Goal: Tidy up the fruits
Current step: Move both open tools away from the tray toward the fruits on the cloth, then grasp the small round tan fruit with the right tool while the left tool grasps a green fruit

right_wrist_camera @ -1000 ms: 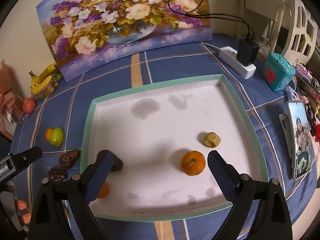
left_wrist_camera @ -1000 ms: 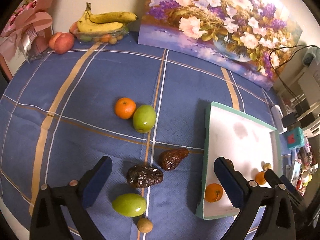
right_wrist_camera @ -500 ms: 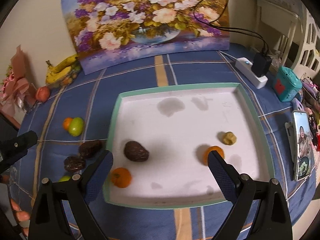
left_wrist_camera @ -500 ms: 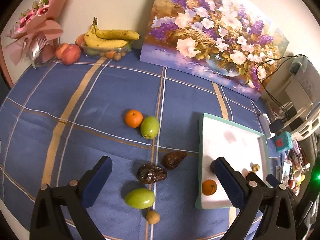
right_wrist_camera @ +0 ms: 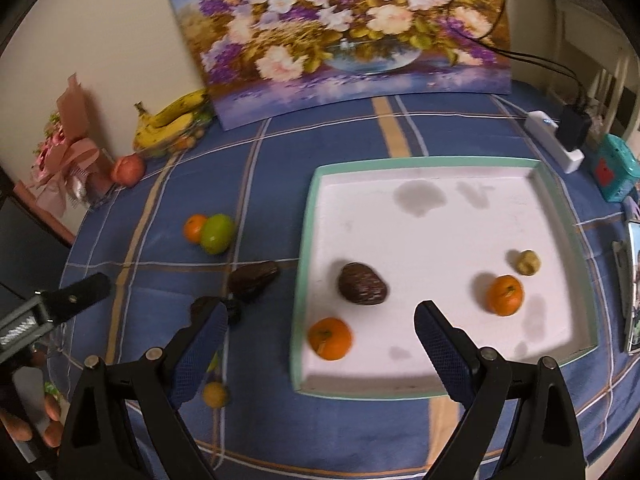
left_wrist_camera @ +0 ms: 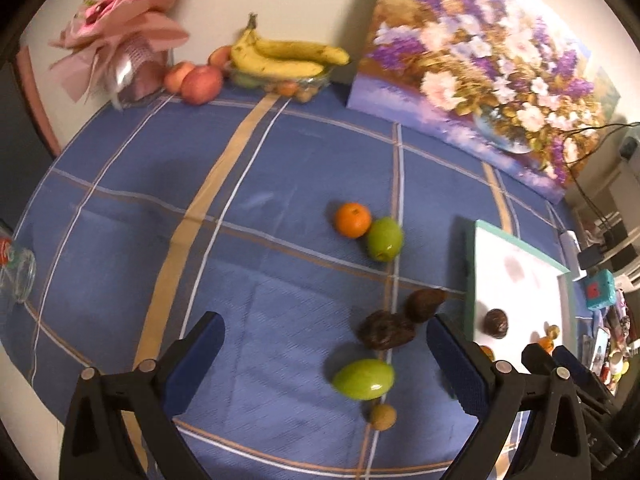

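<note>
green fruit lies nearest the left gripper

the left gripper [left_wrist_camera: 324, 354], spread wide and empty, hovers just left of the oblong green fruit [left_wrist_camera: 363, 379], long axis running left-right. the right gripper [right_wrist_camera: 320, 334], also released, hangs over the tray [right_wrist_camera: 305, 240].

On the tablecloth [right_wrist_camera: 360, 432], the tray [right_wrist_camera: 424, 162] is placed at 3 o'clock of the loose fruit. In it, a date [right_wrist_camera: 362, 283] is set at 12 o'clock of a tangerine [right_wrist_camera: 330, 338]; a second tangerine [right_wrist_camera: 505, 295] is found at 3 o'clock, a walnut [right_wrist_camera: 528, 262] just behind it.
</note>
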Demonstrator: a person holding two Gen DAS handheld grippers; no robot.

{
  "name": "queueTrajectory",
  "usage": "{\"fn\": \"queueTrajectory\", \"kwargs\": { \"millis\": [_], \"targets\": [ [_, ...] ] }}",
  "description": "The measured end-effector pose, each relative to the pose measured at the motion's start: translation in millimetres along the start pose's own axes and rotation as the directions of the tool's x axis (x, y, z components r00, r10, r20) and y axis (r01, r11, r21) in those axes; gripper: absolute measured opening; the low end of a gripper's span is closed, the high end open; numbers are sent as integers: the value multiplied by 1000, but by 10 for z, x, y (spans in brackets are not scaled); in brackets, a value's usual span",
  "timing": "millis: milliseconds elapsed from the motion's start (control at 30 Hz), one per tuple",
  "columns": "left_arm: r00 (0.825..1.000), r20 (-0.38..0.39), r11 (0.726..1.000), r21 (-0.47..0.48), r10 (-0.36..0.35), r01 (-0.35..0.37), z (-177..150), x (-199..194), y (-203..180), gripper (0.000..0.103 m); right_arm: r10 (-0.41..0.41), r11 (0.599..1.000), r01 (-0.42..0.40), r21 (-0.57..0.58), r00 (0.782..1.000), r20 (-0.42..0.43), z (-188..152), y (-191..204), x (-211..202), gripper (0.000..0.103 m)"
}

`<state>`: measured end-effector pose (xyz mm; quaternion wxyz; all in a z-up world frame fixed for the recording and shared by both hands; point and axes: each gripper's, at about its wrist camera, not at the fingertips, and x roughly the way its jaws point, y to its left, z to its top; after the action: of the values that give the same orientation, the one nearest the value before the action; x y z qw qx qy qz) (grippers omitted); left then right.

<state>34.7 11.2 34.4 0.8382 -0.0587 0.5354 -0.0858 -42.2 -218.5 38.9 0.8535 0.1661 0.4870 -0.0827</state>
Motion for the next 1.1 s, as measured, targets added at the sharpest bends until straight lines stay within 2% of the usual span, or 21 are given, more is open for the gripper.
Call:
{"fn": "queueTrajectory", "kwargs": {
  "millis": [33,133,233,300,333,433,600,667,867,1100],
  "targets": [
    [1000,-7,1000,-5,6,-6,-23,13,26,101,5,1000,-5,-10,1000,-4,-7,47,7,90],
    [999,-36,999,-25,25,-26,-85,82,118,101,36,999,-37,-35,999,-24,-36,168,39,90],
    [995,-82,997,-55,50,-55,-131,191,236,94,47,995,-51,-83,998,-50,-83,323,89,89],
    [990,-121,994,-75,70,-80,-171,284,323,92,55,992,-63,-112,996,-75,-119,418,139,81],
    [989,-132,993,-80,73,-84,-181,308,347,92,62,990,-73,-122,994,-91,-143,458,173,72],
    [984,-165,992,-97,69,-86,-217,382,410,90,65,986,-86,-142,987,-150,-218,539,306,68],
    [983,-173,987,-134,61,-85,-213,394,505,86,89,978,-130,-160,967,-239,-339,629,485,59],
    [983,-171,986,-142,62,-87,-215,386,534,86,108,974,-157,-161,955,-278,-394,669,553,52],
    [983,-173,987,-140,58,-83,-205,397,540,86,122,960,-199,-196,931,-345,-504,810,673,47],
    [984,-171,987,-143,56,-81,-201,398,531,86,79,949,-190,-253,917,-392,-617,940,788,40]
  ]
}}
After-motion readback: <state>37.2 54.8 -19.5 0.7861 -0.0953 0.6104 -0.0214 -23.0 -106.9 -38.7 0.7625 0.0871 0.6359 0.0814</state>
